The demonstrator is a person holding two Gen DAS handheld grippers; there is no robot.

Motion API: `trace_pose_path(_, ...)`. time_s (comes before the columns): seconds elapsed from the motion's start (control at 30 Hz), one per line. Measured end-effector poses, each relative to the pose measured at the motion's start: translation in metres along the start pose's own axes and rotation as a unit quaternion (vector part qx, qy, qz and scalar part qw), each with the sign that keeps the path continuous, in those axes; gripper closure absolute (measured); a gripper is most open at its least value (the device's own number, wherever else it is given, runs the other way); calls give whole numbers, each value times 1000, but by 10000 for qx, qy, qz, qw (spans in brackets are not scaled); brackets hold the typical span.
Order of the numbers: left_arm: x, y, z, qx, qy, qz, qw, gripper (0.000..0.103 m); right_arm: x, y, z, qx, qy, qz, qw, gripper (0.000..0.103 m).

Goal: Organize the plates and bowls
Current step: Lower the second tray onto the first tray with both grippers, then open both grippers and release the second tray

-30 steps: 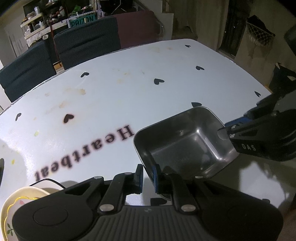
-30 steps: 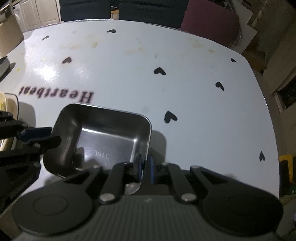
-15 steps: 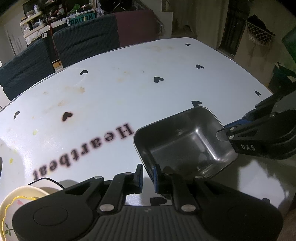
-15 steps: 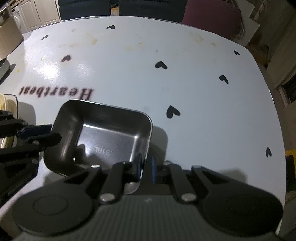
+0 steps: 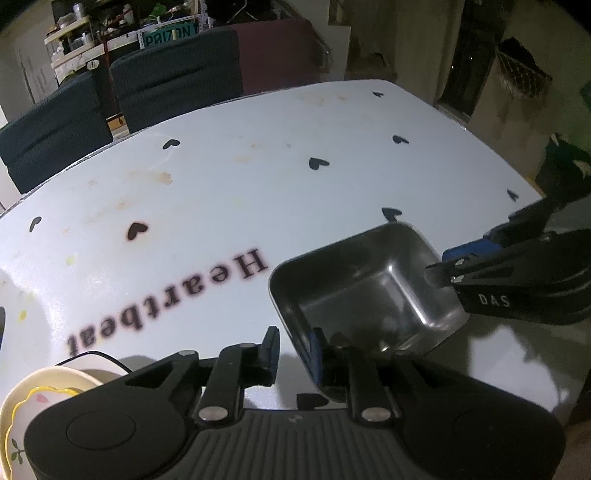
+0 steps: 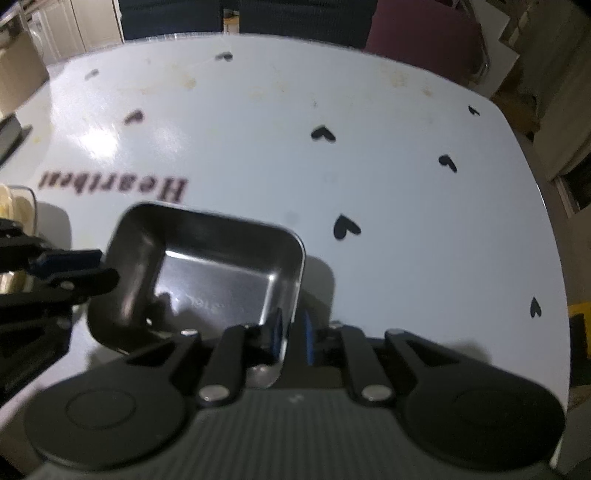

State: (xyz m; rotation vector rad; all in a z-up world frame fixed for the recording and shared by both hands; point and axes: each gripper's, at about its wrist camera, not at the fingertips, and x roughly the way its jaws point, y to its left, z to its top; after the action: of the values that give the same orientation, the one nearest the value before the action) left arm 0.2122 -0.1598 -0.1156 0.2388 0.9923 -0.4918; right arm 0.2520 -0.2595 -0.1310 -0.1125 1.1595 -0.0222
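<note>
One steel tray sits on the white table, and two grippers flank it. One pale plate with a yellow scalloped rim shows at the lower left corner of the left wrist view, partly hidden behind the gripper body.

The tray is rectangular with rounded corners, and stands flat on the table near the printed word "Heartbeat". The left gripper straddles the tray's near wall: one blue pad lies inside the tray against the wall, the other stands outside with bare table showing between it and the wall. Its jaws are opening, with the rim between them. The right gripper straddles the opposite wall in the same way; its jaws are opening too, the thin steel edge standing in the gap, and a sliver of space shows on the outer side.

Black hearts dot the table, along with faint brown stains. Two dark chairs stand at the far edge, with one maroon chair beside them and cluttered shelves behind. Nothing lies on the table between the tray and the plate.
</note>
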Motion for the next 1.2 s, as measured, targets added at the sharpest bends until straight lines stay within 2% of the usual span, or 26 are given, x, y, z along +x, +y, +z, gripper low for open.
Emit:
trace_pose_path(0.13,-6,2,2,-90,-38,-111,9999,78,-9,-5,-1,178,-99,234,9995,81)
trace_pose_path(0.23,-12,3,2,-106,-90,-140,9998,59,-13,-9,-3,225,-135,248,9993,78)
trace_pose_path(0.27,-14,3,2,-106,-114,-150,9998,56,-14,-10,-4,263,-150,244,9992,76)
trace_pose_path(0.33,-17,3,1,-117,-112,-167,9997,54,-18,-14,-6,349,-225,269,9988,65)
trace_pose_path(0.4,-20,4,0,-149,-131,-182,9996,46,-23,-16,-8,396,-318,280,9983,58)
trace_pose_path(0.47,-25,6,-2,-178,-183,-162,9995,32,-27,-17,-10,385,-379,247,9982,53)
trace_pose_path(0.53,-30,9,-2,-224,-260,-135,9993,25,-31,-18,-12,374,-438,218,9981,43)
trace_pose_path(0.6,-36,12,-2,-289,-331,-99,9990,17,-35,-18,-14,342,-500,207,9979,37)
trace_pose_path(0.67,-42,16,-3,-342,-420,-57,9985,5,-39,-17,-15,317,-554,168,9978,27)
trace_pose_path(0.73,-48,20,-4,-386,-509,3,9980,1,-43,-16,-17,309,-653,117,9973,9)
trace_pose_path(0.8,-54,27,-7,-427,-566,59,9975,0,-47,-16,-18,307,-731,105,9968,0)
trace_pose_path(1.0,-80,59,-20,-680,-761,301,9943,0,-61,-10,-18,229,-1008,107,9946,0)
trace_pose_path(1.2,-111,110,-41,-1156,-1017,640,9860,0,-77,18,-8,5,-1366,296,9902,0)
